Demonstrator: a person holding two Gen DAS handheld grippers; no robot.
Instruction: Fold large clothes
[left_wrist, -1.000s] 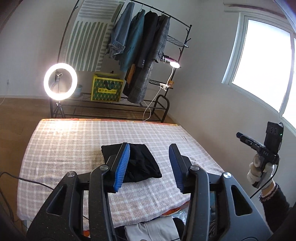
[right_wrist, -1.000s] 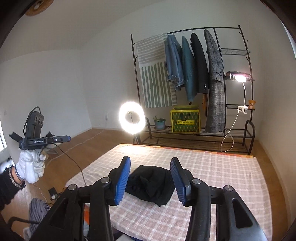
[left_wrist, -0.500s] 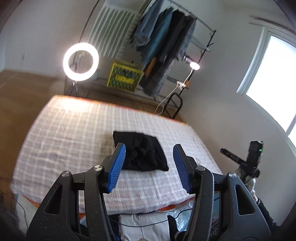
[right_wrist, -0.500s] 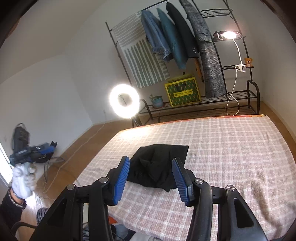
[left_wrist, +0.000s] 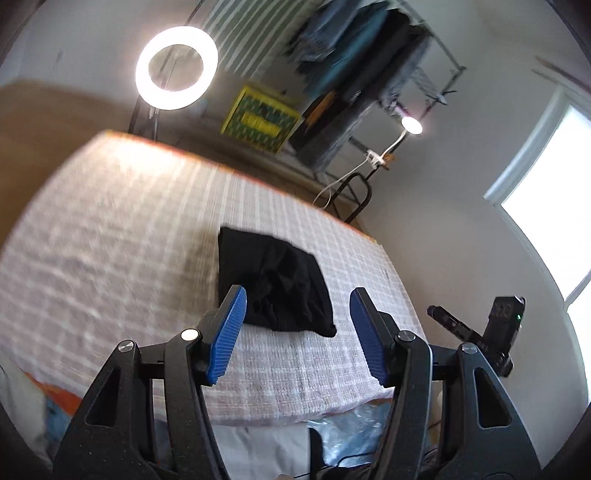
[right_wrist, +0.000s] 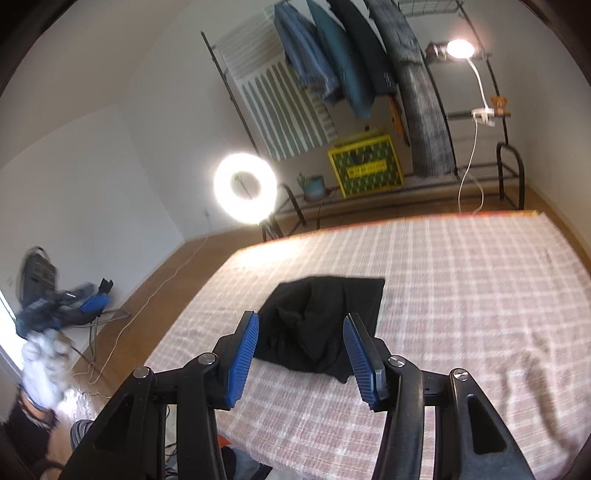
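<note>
Left wrist view: a black garment (left_wrist: 275, 282) lies in a roughly folded, rumpled heap on a table covered by a pink-and-white checked cloth (left_wrist: 110, 258). Its far edge is straight, its near side creased and bunched, with one corner trailing toward 5 o'clock. It sits near the middle of the table, just beyond the left gripper (left_wrist: 297, 334), whose blue-padded jaws are opening and have nothing between them. At 3 o'clock the right gripper (left_wrist: 476, 334) shows from the side.

Right wrist view: the same black garment (right_wrist: 321, 321) lies ahead of the right gripper (right_wrist: 299, 356), whose jaws stand about halfway apart and hold nothing. At 9 o'clock the left gripper (right_wrist: 62, 299) is blurred, carried by a white-gloved hand (right_wrist: 40, 363).

At 12 o'clock, beyond the table, a yellow crate (right_wrist: 365, 166) stands on the bottom shelf of a black clothes rack (right_wrist: 509, 162); its contents cannot be made out. Beside it is a small potted plant (right_wrist: 312, 184). Jackets (right_wrist: 343, 55) hang from the rack, and a ring light (right_wrist: 245, 188) glows nearby.
</note>
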